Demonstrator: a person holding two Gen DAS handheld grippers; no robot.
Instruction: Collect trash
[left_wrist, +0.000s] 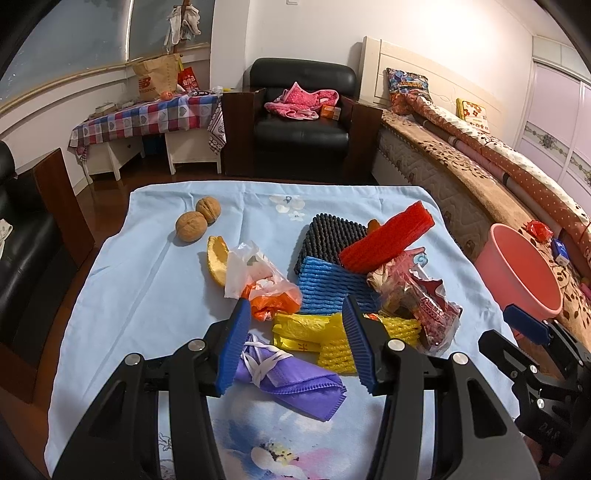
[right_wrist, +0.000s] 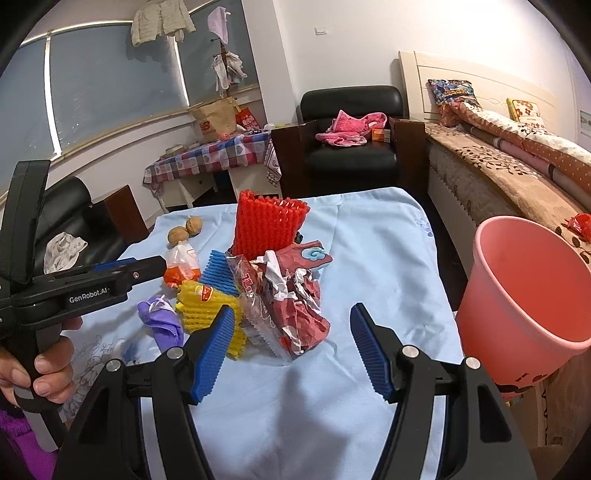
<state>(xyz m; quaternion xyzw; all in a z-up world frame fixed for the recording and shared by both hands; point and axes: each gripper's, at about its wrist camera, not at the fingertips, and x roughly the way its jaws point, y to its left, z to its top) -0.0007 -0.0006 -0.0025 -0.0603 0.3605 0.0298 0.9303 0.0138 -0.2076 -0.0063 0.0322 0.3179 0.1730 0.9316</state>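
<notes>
Looking along the left gripper (left_wrist: 297, 314), the left wrist view shows its blue-padded jaws spread wide and holding nothing, hovering over a heap of trash on a pale blue cloth (left_wrist: 147, 295). Between and just below the jaws lie a folded purple mask (left_wrist: 295, 384) and a yellow plastic bag (left_wrist: 299, 330) touching a yellow foam net (left_wrist: 340, 350). Beyond them sit a blue foam net (left_wrist: 328, 286), a black foam net (left_wrist: 332, 232) and a red foam net (left_wrist: 384, 236) resting across it. A crumpled red wrapper (left_wrist: 424, 299) lies at the right of the heap, an orange-and-white bag (left_wrist: 262, 284) and an orange peel (left_wrist: 216, 260) at the left. Two walnuts (left_wrist: 197, 219) sit apart, far left. A pink bucket (left_wrist: 521, 273) stands off the cloth's right edge, and the right gripper (left_wrist: 524, 325) shows only partly at the right edge, so its opening cannot be judged here.

The right wrist view settles that: the right gripper (right_wrist: 291, 332) has its jaws wide apart and empty, framing the near end of the red wrapper (right_wrist: 291, 295). This view alone shows a hand (right_wrist: 40, 365) gripping the left gripper's handle at the left edge. The bucket (right_wrist: 517, 317) appears large and tilted at the right. The black net and peel are hidden here.
</notes>
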